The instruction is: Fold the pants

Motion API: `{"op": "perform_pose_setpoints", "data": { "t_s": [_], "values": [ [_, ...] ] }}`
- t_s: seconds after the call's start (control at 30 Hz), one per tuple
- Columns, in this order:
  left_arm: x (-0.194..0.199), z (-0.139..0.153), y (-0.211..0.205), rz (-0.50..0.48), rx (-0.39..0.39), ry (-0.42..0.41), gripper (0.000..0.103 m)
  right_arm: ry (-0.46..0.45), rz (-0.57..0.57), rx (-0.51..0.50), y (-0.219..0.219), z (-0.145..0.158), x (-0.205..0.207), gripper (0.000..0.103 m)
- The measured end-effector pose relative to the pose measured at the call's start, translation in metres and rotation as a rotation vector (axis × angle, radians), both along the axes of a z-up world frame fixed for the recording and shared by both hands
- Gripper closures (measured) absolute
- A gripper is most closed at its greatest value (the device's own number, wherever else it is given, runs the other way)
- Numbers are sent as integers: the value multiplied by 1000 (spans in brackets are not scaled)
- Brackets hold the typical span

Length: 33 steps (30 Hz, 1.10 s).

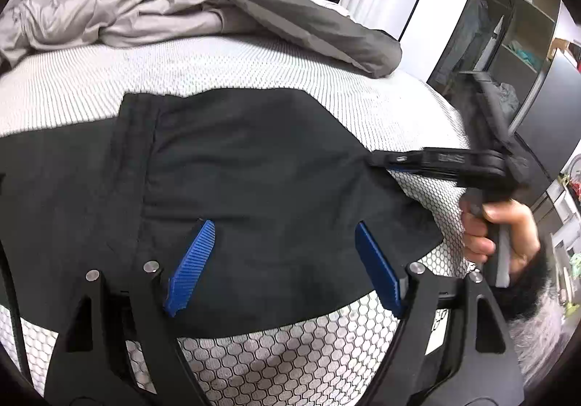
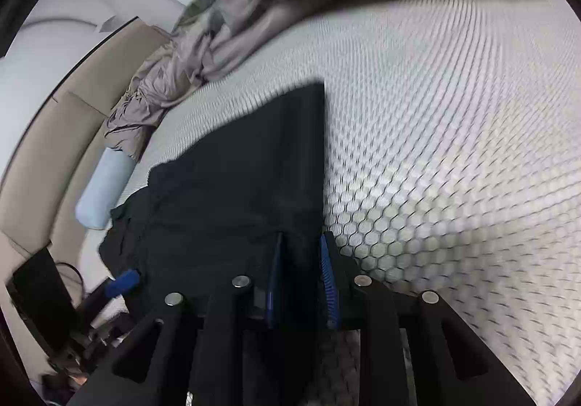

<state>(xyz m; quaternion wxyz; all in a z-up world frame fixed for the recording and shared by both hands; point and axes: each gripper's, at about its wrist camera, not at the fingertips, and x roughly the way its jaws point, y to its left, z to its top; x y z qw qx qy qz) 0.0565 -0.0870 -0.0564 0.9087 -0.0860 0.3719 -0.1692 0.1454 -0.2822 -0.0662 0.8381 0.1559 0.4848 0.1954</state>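
Black pants (image 1: 236, 181) lie spread on a white honeycomb-patterned mattress (image 1: 290, 362). My left gripper (image 1: 283, 235) is open, its blue pads (image 1: 190, 268) wide apart just above the pants' near edge, holding nothing. My right gripper (image 1: 385, 161) comes in from the right and pinches the pants' right edge. In the right wrist view the right gripper (image 2: 299, 253) is shut on a fold of the black pants (image 2: 232, 195), cloth between its blue pads (image 2: 328, 282). A left blue pad (image 2: 123, 282) shows at lower left.
A crumpled grey duvet (image 1: 181, 3) lies at the mattress's far side, also in the right wrist view (image 2: 189, 72). A light blue pillow (image 2: 103, 188) lies by the beige headboard (image 2: 40, 151). Dark cabinets (image 1: 508, 43) stand to the right of the bed.
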Motion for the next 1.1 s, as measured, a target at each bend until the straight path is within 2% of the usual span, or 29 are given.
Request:
{"op": "perform_pose_setpoints", "data": {
  "t_s": [0.03, 0.07, 0.17, 0.2, 0.3, 0.4, 0.43, 0.5, 0.63, 0.73, 0.8, 0.87, 0.93, 1.0, 1.07, 1.1],
  "values": [
    [3, 3, -4, 0, 35, -4, 25, -70, 9, -24, 2, 14, -12, 81],
    [7, 12, -15, -2, 70, -3, 25, -95, 27, -30, 6, 21, -18, 80],
    [23, 19, -34, -35, 146, 22, 25, -143, 143, -10, 24, 35, -40, 79],
    [29, 18, -38, -39, 180, 31, 25, -148, 179, -16, 35, 35, -44, 75],
    [41, 8, -40, -62, 194, 58, 25, -108, 251, -64, 58, 20, -47, 73],
    [48, -12, -33, -77, 222, 78, 26, -49, 304, -183, 77, -12, -41, 73],
    [49, -16, -31, -82, 241, 84, 26, -62, 323, -220, 80, -18, -42, 73],
    [45, -20, -26, -96, 279, 66, 26, -91, 327, -230, 76, -15, -47, 73],
    [36, -28, -12, -106, 284, 73, 26, -80, 260, -213, 46, -10, -50, 73],
    [27, -23, -6, -101, 279, 73, 26, -96, 252, -227, 41, -6, -57, 73],
    [20, -10, -3, -110, 229, 59, 27, -145, 246, -241, 47, 6, -62, 73],
    [19, 7, -2, -116, 163, 7, 27, -186, 276, -205, 65, 18, -63, 72],
    [34, 12, -8, -106, 137, 3, 27, -187, 299, -196, 90, 19, -53, 71],
    [52, 3, -14, -104, 149, 39, 37, -150, 315, -234, 111, 9, -36, 71],
    [70, -17, -13, -79, 183, 107, 59, -114, 325, -286, 120, -5, -25, 71],
    [73, -22, -10, -79, 178, 112, 62, -106, 319, -337, 119, -13, -20, 71]
  ]
}}
